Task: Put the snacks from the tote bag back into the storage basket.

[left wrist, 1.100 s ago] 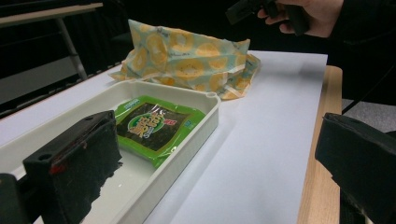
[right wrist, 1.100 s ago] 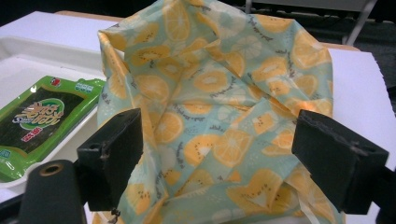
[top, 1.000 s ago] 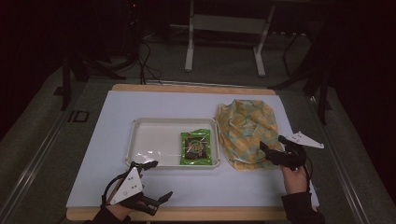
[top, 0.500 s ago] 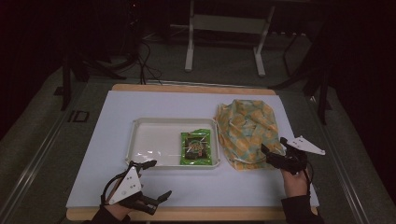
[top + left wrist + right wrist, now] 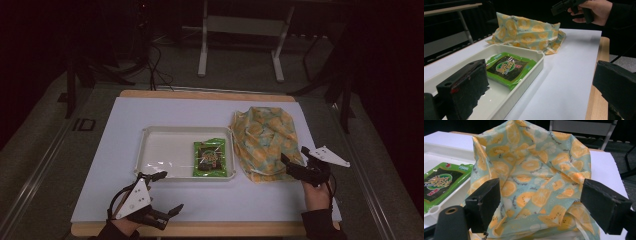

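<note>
A white tray (image 5: 165,145) sits mid-table with a green snack packet (image 5: 210,157) lying flat in its right end. To its right lies a crumpled cloth bag (image 5: 265,137) printed with orange slices. My right gripper (image 5: 294,159) is open at the bag's near right edge, jaws spread on either side of the cloth (image 5: 536,185). My left gripper (image 5: 167,191) is open near the table's front edge, just in front of the tray's near left corner. The left gripper view looks along the tray (image 5: 524,86) to the packet (image 5: 509,67) and the bag (image 5: 529,32).
A white sheet (image 5: 120,150) covers the wooden tabletop, whose edge (image 5: 215,229) shows at the front. Behind the table stand a metal frame (image 5: 240,30) and cables on a dark floor. The other hand (image 5: 596,10) with its gripper appears top right in the left gripper view.
The right gripper has drifted slightly right and nearer along the bag's edge. The left gripper has hardly moved.
</note>
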`<action>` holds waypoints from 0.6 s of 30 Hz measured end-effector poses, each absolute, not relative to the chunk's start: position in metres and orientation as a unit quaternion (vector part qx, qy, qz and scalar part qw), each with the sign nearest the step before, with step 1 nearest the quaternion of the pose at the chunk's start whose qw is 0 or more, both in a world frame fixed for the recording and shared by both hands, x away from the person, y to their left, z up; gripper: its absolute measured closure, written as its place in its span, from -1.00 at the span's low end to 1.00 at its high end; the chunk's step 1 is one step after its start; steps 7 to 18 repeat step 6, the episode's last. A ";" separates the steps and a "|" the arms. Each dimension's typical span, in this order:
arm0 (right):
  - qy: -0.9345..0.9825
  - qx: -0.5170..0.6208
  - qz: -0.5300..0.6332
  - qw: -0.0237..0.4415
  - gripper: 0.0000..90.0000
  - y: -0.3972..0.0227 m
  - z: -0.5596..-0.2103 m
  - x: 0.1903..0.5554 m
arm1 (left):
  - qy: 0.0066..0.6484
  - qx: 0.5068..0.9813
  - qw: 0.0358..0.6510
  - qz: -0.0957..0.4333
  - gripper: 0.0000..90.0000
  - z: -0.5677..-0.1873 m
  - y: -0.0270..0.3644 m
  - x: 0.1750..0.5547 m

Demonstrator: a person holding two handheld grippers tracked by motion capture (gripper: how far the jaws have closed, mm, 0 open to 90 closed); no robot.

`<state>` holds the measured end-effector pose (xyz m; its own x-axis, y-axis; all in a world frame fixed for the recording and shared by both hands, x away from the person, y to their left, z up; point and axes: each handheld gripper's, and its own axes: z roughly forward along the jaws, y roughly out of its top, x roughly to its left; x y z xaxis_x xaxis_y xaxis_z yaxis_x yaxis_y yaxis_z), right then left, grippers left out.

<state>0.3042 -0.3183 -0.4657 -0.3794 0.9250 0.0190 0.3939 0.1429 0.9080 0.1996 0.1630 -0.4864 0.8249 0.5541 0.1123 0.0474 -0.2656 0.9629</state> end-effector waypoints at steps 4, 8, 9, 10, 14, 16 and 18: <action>0.694 0.471 0.455 0.301 -0.64 -0.319 -0.465 0.304 | 0.197 0.764 0.573 0.221 -0.99 -0.486 0.163 0.200; 0.692 0.471 0.455 0.303 -0.64 -0.319 -0.465 0.304 | 0.196 0.764 0.573 0.221 -0.99 -0.486 0.163 0.200; 0.692 0.471 0.455 0.303 -0.64 -0.319 -0.465 0.304 | 0.196 0.764 0.573 0.221 -0.99 -0.486 0.163 0.200; 0.692 0.471 0.455 0.303 -0.64 -0.319 -0.465 0.304 | 0.196 0.764 0.573 0.221 -0.99 -0.486 0.163 0.200; 0.692 0.471 0.455 0.303 -0.64 -0.319 -0.465 0.304 | 0.196 0.764 0.573 0.221 -0.99 -0.486 0.163 0.200; 0.692 0.471 0.455 0.303 -0.64 -0.319 -0.465 0.304 | 0.196 0.764 0.573 0.221 -0.99 -0.486 0.163 0.200; 0.692 0.471 0.455 0.303 -0.64 -0.319 -0.465 0.304 | 0.196 0.764 0.573 0.221 -0.99 -0.486 0.163 0.200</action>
